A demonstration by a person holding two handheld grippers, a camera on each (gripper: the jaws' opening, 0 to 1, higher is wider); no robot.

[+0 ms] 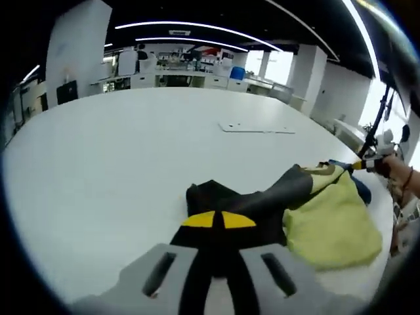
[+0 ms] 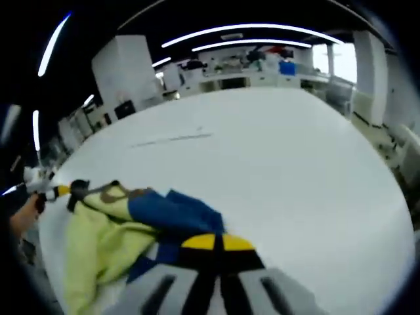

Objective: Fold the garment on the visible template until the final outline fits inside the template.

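White and wide, the table spreads out under both of your grippers, inside a large open room with long ceiling light strips.

In the left gripper view, your left gripper rises from the bottom edge. Its yellow-tipped fingers are pressed together on a dark, blackish part of the garment, pinching the cloth at the near edge. From there the dark cloth runs away to the right and meets a crumpled yellow-green part that lies on the table near its right edge, with a bit of blue cloth showing behind it. Beyond that, at the right of this view, your right gripper's yellow tip meets the cloth's far corner, with your hand behind it.

In the right gripper view, your right gripper rises from the bottom edge. Its yellow-tipped fingers are closed together on the blue part of the garment. To the left, the yellow-green cloth lies bunched on the table, and the other gripper's yellow tip holds its far corner at the left edge.

Farther off on the table lies a thin, flat, pale sheet, well apart from the garment. Beyond the table stand white pillars, desks and shelving.
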